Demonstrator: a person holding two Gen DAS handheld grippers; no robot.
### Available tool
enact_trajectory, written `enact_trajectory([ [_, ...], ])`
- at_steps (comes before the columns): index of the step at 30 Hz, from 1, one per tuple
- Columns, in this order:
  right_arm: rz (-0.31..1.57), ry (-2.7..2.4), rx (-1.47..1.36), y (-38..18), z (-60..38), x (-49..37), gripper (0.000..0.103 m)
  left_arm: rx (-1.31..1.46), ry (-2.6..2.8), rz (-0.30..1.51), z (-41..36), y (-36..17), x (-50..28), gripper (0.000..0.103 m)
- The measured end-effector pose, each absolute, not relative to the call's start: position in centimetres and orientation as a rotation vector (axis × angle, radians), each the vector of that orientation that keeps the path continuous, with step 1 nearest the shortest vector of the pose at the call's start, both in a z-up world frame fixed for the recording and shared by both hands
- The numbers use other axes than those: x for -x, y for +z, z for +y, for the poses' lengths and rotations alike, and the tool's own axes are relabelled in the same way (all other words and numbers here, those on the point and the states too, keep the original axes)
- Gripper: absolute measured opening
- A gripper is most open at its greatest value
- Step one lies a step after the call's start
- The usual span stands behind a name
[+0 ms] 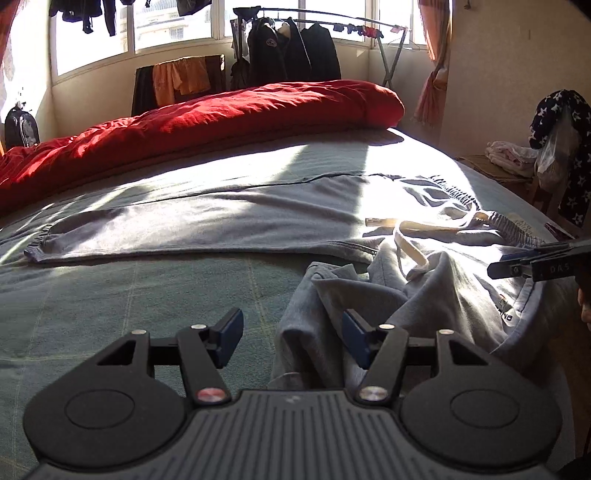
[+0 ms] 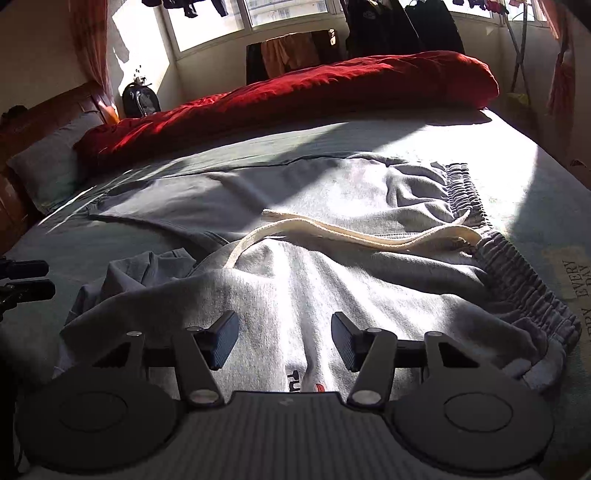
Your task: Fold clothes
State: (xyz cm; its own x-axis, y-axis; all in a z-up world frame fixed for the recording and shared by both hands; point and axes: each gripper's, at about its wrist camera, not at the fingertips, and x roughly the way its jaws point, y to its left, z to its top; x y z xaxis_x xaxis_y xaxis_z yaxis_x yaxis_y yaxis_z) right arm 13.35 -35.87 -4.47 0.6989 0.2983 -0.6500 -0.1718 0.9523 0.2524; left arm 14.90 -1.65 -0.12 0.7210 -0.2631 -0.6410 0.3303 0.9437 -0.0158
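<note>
Your left wrist camera sits low over the bed [image 1: 110, 302], close above the near edge, facing across it to the windows [image 1: 177, 33]. Your right wrist camera faces the same way from just beside it, close over the grey sweatpants [image 2: 332, 266]. Both views share the sweatpants, the red duvet [image 1: 221, 114] and the windows; each catches the other gripper at its edge.

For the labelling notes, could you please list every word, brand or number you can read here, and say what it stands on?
"EVERY DAY", with a cut-off word beside it: printed on the bedsheet, right edge.
"D A S": on the right gripper finger, partly cut off.
Logo on the grey sweatpants: only partial letters show behind the gripper, not readable.
Small print at the waistband: too small and folded to read.
Patch on a hanging dark jacket: too blurred.
</note>
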Motion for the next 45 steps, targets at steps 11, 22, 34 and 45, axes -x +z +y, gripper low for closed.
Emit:
enact_trajectory([
  [11, 0.791, 0.168, -0.323, -6.3, -37.3, -12.2, 0.066, 0.240, -0.475, 0.855, 1.6, -6.2, -19.8, 0.056],
  [22, 0.812, 0.165, -0.345, -7.3, -37.5, -12.5, 0.069, 0.232, -0.488, 0.886, 0.0, -7.7, -20.0, 0.014],
  [34, 0.802, 0.155, -0.374, -6.9, -37.8, -12.5, 0.073, 0.180, -0.342, 0.619, 2.9, -0.1, -16.4, 0.008],
  [45, 0.797, 0.167, -0.372, -6.7, -37.3, -12.8, 0.074, 0.215, -0.204, 0.548, 6.3, 2.5, -12.3, 0.008],
])
